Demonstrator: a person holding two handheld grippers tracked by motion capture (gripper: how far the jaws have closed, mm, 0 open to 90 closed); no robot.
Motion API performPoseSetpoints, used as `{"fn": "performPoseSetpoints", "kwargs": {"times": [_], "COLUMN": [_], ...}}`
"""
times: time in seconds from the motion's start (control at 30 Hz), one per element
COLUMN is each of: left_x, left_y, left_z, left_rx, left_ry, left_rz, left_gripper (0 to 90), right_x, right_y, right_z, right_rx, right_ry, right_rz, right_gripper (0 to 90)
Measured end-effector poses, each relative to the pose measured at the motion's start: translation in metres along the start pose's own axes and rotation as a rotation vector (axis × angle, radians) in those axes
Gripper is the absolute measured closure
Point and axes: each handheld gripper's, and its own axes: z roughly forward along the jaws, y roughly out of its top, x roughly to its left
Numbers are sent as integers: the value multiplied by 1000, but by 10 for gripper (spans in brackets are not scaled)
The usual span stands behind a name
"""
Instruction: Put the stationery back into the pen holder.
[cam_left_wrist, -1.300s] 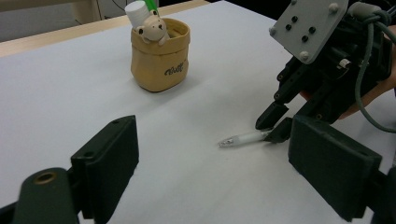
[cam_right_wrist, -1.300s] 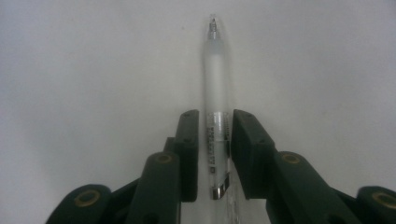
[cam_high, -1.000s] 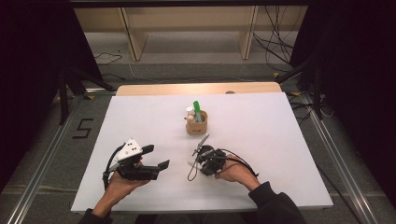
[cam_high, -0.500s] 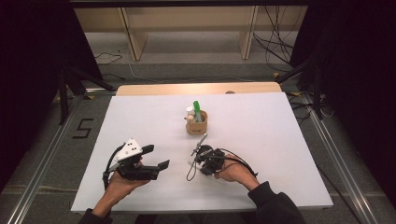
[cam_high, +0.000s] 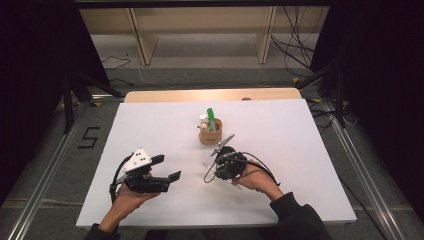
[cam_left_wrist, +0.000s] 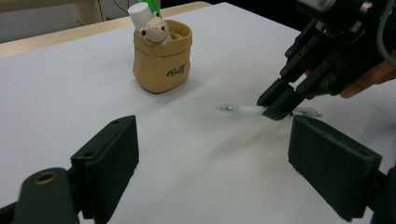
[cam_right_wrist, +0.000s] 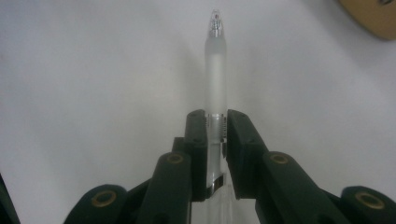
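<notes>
A frosted, translucent plastic pen (cam_right_wrist: 215, 74) with a clear glossy tip runs up the centre of the right gripper view, between matt black plastic fingers (cam_right_wrist: 198, 140) with brass-coloured rivets. The worktop (cam_high: 150, 130) is smooth, matt white, with a bare pale wood strip along its upper edge in the high view. At the upper left of the left gripper view, a tan holder (cam_left_wrist: 161, 56) looks like crumpled paper or soft leather, matt, with a small glossy bear figure (cam_left_wrist: 155, 32).
</notes>
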Motion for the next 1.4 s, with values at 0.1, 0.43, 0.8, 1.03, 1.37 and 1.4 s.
{"fn": "performPoseSetpoints", "kwargs": {"times": [0.1, 0.43, 0.8, 1.03, 1.37, 1.4], "left_x": [0, 2, 2, 3, 3, 3], "left_y": [0, 0, 0, 0, 0, 0], "left_z": [0, 0, 0, -1, -1, -1], "left_rx": [-4, -10, -15, -19, -23, -23], "left_ry": [0, 0, 4, 5, 4, 5], "left_rz": [-6, -12, -20, -24, -26, -26], "left_gripper": [156, 156, 156, 156, 156, 156], "right_x": [-7, -24, -41, -55, -67, -68], "right_y": [0, 0, 5, 15, 31, 33], "right_z": [-9, -31, -43, -44, -38, -38], "right_rx": [-90, -384, -564, -665, -740, -743], "right_ry": [5, -57, -97, -126, -163, -168], "right_rz": [36, 175, 267, 329, 367, 371], "right_gripper": [798, 797, 797, 797, 796, 796]}}
